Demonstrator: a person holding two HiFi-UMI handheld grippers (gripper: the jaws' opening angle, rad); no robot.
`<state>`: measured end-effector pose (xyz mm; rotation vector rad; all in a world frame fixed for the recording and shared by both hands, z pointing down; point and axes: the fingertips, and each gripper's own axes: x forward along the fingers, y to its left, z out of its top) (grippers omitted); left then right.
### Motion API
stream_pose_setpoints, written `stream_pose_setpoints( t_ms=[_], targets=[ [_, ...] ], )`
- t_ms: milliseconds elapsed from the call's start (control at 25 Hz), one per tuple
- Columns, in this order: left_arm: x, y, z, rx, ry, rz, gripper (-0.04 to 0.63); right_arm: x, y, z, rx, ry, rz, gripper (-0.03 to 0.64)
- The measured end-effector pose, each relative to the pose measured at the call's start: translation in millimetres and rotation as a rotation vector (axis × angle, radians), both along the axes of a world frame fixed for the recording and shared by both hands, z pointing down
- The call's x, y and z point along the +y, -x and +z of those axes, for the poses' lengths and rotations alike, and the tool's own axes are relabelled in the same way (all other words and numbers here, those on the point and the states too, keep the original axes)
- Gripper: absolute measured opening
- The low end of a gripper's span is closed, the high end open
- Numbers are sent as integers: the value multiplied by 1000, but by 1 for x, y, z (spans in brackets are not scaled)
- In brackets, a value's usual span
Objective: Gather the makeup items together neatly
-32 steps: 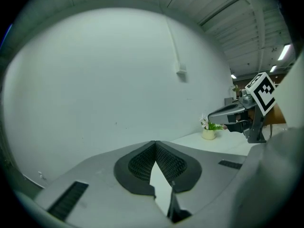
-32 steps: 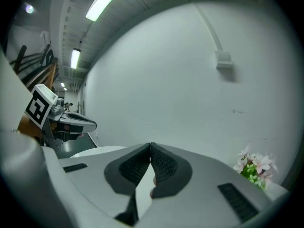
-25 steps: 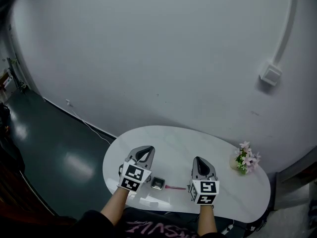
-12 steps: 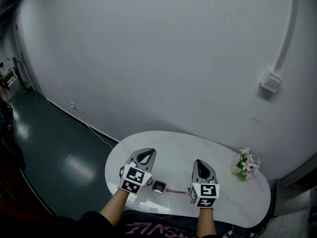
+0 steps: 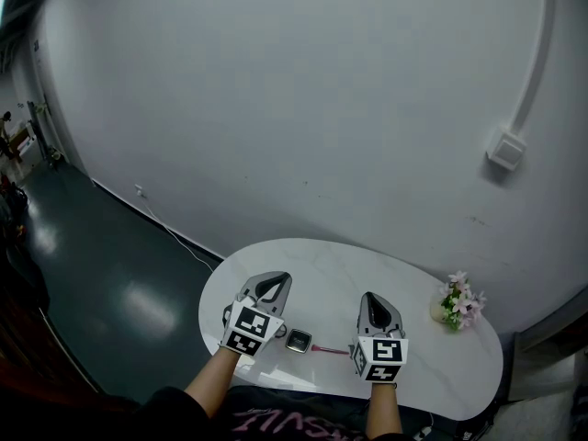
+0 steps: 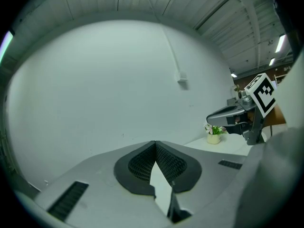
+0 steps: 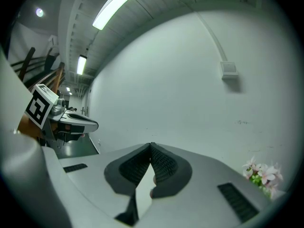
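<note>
Small dark square compact (image 5: 297,341) flat on white table (image 5: 432,356), thin pink stick (image 5: 327,347) just beside

Ahead of the left hand-held gripper (image 5: 268,281) and the right hand-held gripper (image 5: 371,301), the worktop (image 5: 322,263) is lying open as far as the wall (image 5: 303,108). A compact (image 5: 297,341) and a pink stick (image 5: 327,347) are filling the gap between them. A flower pot (image 5: 457,303) is standing near the right edge, well apart from both.
</note>
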<state>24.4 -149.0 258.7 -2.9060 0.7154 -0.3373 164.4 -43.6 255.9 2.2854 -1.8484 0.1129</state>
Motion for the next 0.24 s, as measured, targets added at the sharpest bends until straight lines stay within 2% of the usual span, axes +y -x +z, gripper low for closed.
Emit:
stream_pose_setpoints(
  t_ms=[240],
  targets=[
    [4, -1, -3, 2, -1, -2, 12, 4, 1, -1, 3, -1, 0, 63]
  ],
)
